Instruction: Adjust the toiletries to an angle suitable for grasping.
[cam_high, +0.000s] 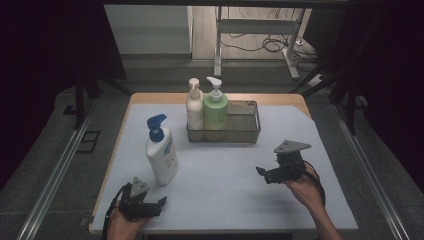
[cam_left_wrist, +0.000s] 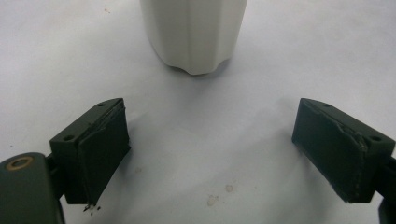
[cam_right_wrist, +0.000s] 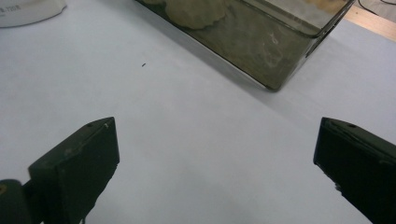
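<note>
A tall white pump bottle with a blue pump (cam_high: 161, 150) stands upright on the white table at the left; its base (cam_left_wrist: 194, 35) is just ahead of my left gripper. My left gripper (cam_high: 155, 204) rests near the front left edge, open and empty (cam_left_wrist: 210, 149). A translucent grey bin (cam_high: 240, 125) stands at the back centre and holds a cream pump bottle (cam_high: 194, 105) and a green pump bottle (cam_high: 215, 107). My right gripper (cam_high: 263, 173) hovers at the right, in front of the bin, open with nothing between its jaws (cam_right_wrist: 215, 172). The bin's corner (cam_right_wrist: 275, 70) lies ahead of it.
The white table cover (cam_high: 225, 180) lies over a wooden tabletop whose edge (cam_high: 150, 97) shows at the back. A metal desk frame (cam_high: 250, 35) and cables sit on the floor beyond. Dark curtains flank both sides.
</note>
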